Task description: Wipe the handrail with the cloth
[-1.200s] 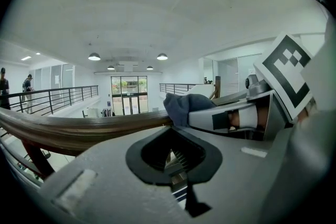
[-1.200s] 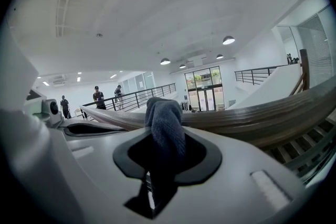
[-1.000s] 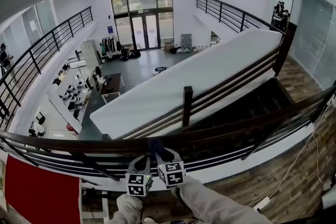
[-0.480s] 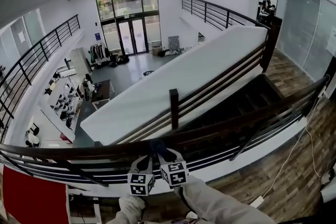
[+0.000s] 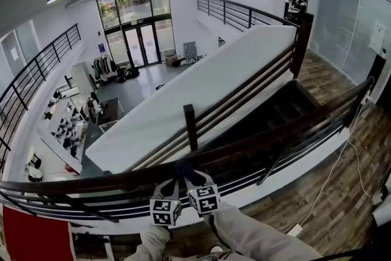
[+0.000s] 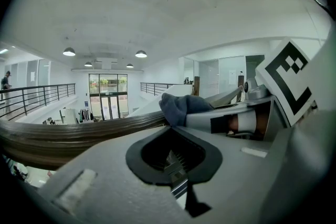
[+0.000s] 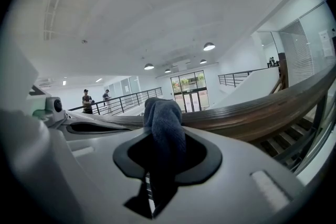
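Your right gripper (image 5: 191,179) has its jaws clamped on the dark cloth (image 7: 164,126), which stands up out of them in a bunched fold and presses against the top of the wooden handrail (image 7: 262,110). Your left gripper (image 5: 166,187) sits just beside it on the left, with its jaws together and nothing between them; in the left gripper view the cloth shows just past them, on the rail. Both marker cubes sit low in the middle of the head view, about where they were a second ago, and the cloth is at the same place in the picture. What has changed is the scene around them, which has slid to the left. The post (image 5: 190,125) of the lower railing, which stood well to the right of the cloth a second ago, now stands almost straight above it in the picture. The red panel (image 5: 36,232) at the lower left has shrunk towards the corner, while more of the stairs (image 5: 287,110) and the wooden floor shows on the right. The handrail now rises more steeply to the right of the cloth. Your right sleeve (image 5: 256,235) reaches in from the bottom edge
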Tool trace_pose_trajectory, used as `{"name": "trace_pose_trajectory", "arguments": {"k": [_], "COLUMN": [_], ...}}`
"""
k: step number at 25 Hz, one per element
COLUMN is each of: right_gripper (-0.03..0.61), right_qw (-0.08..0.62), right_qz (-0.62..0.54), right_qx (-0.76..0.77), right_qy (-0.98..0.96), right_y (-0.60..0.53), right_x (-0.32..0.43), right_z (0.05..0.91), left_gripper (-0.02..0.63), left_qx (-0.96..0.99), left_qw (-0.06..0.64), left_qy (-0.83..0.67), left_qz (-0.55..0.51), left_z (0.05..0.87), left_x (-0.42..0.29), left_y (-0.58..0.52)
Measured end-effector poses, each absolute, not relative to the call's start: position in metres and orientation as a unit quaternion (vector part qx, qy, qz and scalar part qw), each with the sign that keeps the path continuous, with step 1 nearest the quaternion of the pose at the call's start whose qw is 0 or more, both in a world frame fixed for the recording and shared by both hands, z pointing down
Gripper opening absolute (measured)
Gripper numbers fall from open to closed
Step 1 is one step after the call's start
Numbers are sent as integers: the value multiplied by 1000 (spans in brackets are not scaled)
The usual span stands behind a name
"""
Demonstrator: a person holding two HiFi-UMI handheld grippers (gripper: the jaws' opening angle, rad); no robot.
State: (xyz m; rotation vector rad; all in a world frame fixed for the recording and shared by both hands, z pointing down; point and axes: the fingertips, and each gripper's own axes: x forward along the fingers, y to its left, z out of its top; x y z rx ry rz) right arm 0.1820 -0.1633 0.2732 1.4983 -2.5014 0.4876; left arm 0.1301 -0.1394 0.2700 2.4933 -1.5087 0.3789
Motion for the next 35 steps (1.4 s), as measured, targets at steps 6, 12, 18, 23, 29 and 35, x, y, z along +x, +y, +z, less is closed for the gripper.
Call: {"name": "trace_pose_trajectory", "arguments": {"k": [6,12,18,23,29,35], "right_gripper": [89,89,90,89,89,89], "right_qw": [87,90,86,93,94,111], "right_qz": [160,153,151,149,154,154], "right_qx": [528,565,604,628,660,693], "right_qy": [-830,-806,-778,-758,-729,-695], "right_y": [-175,-191,-204,-209,-218,-226], "right_x": [239,312,401,457,519,585], "right_z": [270,269,268,269,269,272], "left_gripper": [3,3,5,3,3,3], "left_qx": [863,885,904,917,925,929], "left_qw": [102,93,103,105,128,133], "left_qy": [-477,-439,-397,-369,-342,-326], "left_qz": [129,121,121,114,105,111], "left_z": [268,261,256,250,245,249], "left_x": [187,244,307,352,397,429], "left_y": [-147,-155,-156,-162,-168,-173]}}
